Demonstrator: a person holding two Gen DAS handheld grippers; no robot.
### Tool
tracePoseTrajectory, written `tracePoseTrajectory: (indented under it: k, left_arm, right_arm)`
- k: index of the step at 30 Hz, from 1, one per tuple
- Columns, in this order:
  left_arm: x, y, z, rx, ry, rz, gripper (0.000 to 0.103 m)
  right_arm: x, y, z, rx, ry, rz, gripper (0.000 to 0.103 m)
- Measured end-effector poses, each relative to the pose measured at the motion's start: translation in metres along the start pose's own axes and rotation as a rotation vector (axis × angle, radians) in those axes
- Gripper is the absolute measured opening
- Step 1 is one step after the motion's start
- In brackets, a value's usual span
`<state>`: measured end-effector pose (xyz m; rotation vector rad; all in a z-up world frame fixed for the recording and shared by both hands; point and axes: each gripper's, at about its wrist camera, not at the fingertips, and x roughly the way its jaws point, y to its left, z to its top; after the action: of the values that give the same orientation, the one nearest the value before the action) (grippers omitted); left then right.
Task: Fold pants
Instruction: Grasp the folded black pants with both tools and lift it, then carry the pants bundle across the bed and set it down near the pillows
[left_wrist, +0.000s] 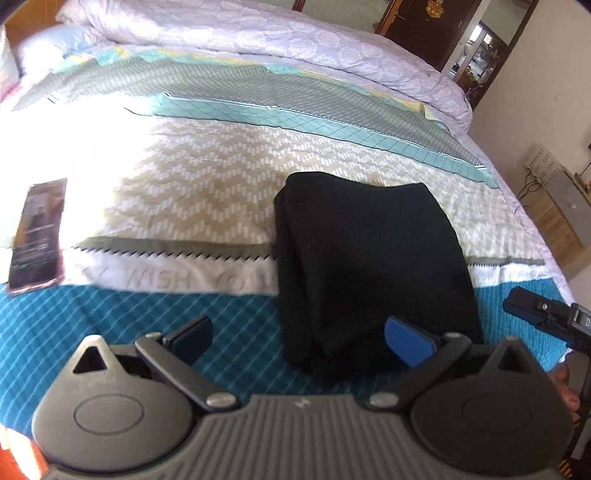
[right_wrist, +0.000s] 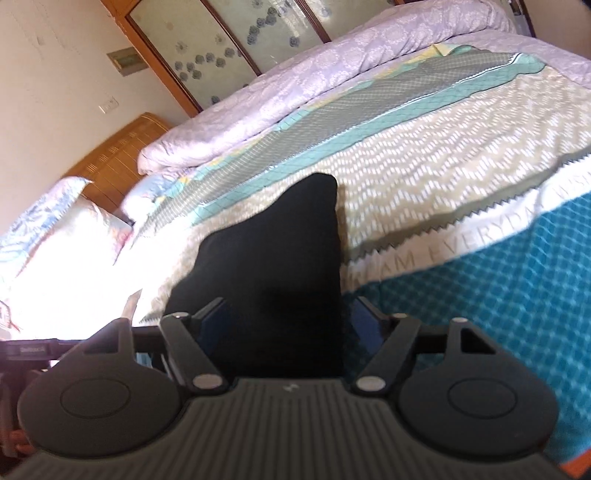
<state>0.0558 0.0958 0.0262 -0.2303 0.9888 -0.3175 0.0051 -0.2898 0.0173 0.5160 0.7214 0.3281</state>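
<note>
**Two tongs spread, pants folded on the bed**

Left wrist view: the pants (left_wrist: 369, 266) lie as a compact black bundle on the bed (left_wrist: 184, 192), across the chevron, white and teal bands of the cover. Their long axis runs from about 6 o'clock, near the camera, to 12 o'clock; the far edge is broad and fairly square, the near end narrows and bunches. Layered edges show along the 9 o'clock side. The left tongs (left_wrist: 301, 336) are spread wide, pinching nothing: the left pad sits over bare teal cover, and the right pad (left_wrist: 404, 339) overlaps the near corner of the cloth, though I cannot tell whether it touches. A phone (left_wrist: 37, 232) lies well apart at 9 o'clock. The right tongs (left_wrist: 532, 306) peep in at 3 o'clock.

Right wrist view: the pants (right_wrist: 273, 258) run from between the fingers at 6 o'clock up to a rounded corner near 12 o'clock, leaning slightly toward 1. The right tongs (right_wrist: 284, 325) stand wide open with cloth between the fingers; the dark fabric hides whether a pad presses on it, but it looks loose.

The fold seems essentially made, so the step in hand is letting go and backing off. To do it well, keep both tongs fully spread, lift clear before drawing toward 6 o'clock, and avoid snagging the near bunched edge, which could drag the top layer open.
</note>
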Motion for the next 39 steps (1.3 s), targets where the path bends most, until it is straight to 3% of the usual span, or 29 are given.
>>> tracePoseTrajectory:
  k: [8, 12, 14, 15, 16, 19, 22, 26, 31, 35, 39]
  left_arm:
    - [0.099, 0.027, 0.028, -0.158, 0.156, -0.162, 0.103]
    - [0.110, 0.012, 0.023, -0.082, 0.116, -0.182, 0.102]
    - [0.112, 0.002, 0.018, -0.065, 0.122, -0.238, 0.093]
    - [0.111, -0.005, 0.015, -0.046, 0.105, -0.217, 0.087]
    - [0.109, -0.012, 0.014, -0.022, 0.089, -0.187, 0.079]
    - [0.099, -0.020, 0.016, -0.031, 0.054, -0.157, 0.056]
    - [0.084, -0.024, 0.034, -0.029, 0.006, -0.171, 0.038]
    - [0.069, -0.040, 0.084, 0.036, -0.105, -0.179, 0.037]
    - [0.082, -0.053, 0.189, 0.108, -0.264, -0.145, 0.039]
    - [0.145, -0.045, 0.262, 0.081, -0.294, -0.084, 0.041]
    - [0.231, -0.018, 0.289, 0.006, -0.218, -0.032, 0.041]
  right_arm:
    - [0.064, -0.029, 0.027, 0.065, 0.102, 0.069, 0.086]
    - [0.099, -0.045, 0.019, 0.154, 0.202, 0.138, 0.090]
    - [0.104, -0.044, 0.011, 0.194, 0.191, 0.213, 0.085]
    - [0.108, -0.037, 0.010, 0.167, 0.212, 0.243, 0.070]
    - [0.113, -0.029, 0.009, 0.156, 0.247, 0.270, 0.068]
    - [0.108, -0.012, 0.008, 0.087, 0.213, 0.240, 0.053]
    - [0.095, 0.002, 0.013, 0.015, 0.166, 0.234, 0.049]
    - [0.084, 0.026, 0.044, -0.080, 0.035, 0.251, 0.048]
    - [0.112, 0.043, 0.127, -0.149, -0.139, 0.284, 0.048]
    - [0.180, 0.035, 0.197, -0.153, -0.197, 0.266, 0.049]
    - [0.262, 0.005, 0.223, -0.148, -0.147, 0.204, 0.049]
